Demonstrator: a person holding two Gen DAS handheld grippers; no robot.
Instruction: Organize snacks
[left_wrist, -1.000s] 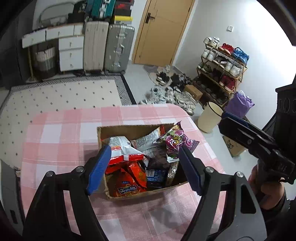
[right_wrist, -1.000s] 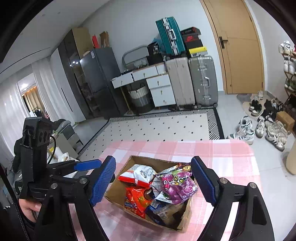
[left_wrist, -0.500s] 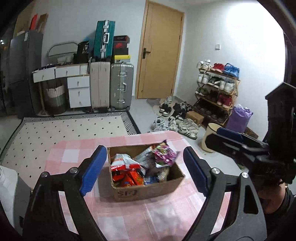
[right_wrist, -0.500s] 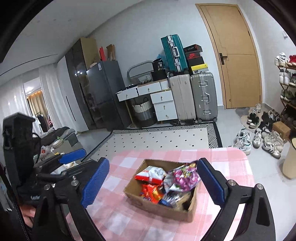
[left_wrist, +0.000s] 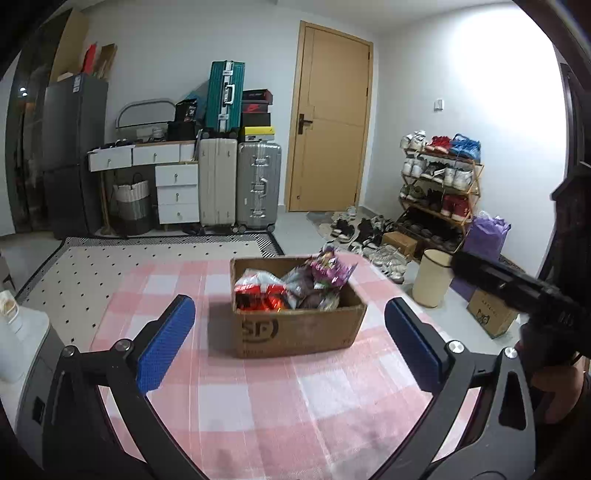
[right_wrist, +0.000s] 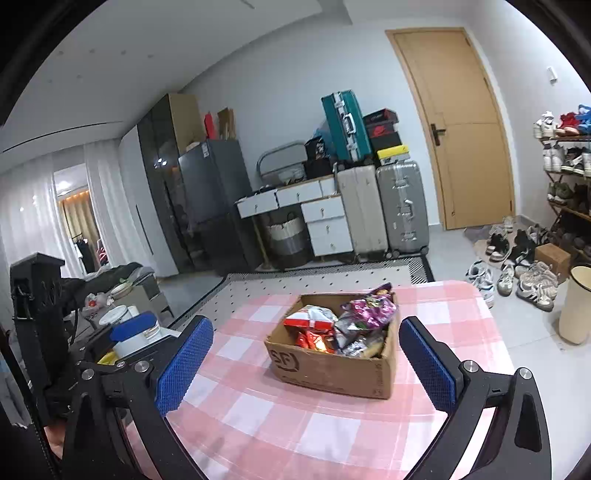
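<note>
Pink-check tablecloth (left_wrist: 258, 398) carries one SF cardboard box (left_wrist: 295, 328), centre, snack packets (left_wrist: 291, 288) all inside. Left gripper (left_wrist: 291, 347) & right gripper (right_wrist: 304, 363): jaws opening, nothing between them. Packing looks done; nothing left outside the box.

Both grippers empty, jaws spreading

The left gripper (left_wrist: 288, 343) points forward and slightly down, its blue pads (left_wrist: 166, 341) far apart and opening with nothing between them. The right gripper (right_wrist: 304, 363) is angled the same way, its jaws also opening on nothing. In each view the other gripper shows at the frame's edge, with part of the hand (left_wrist: 554, 384) gripping its handle.
</note>
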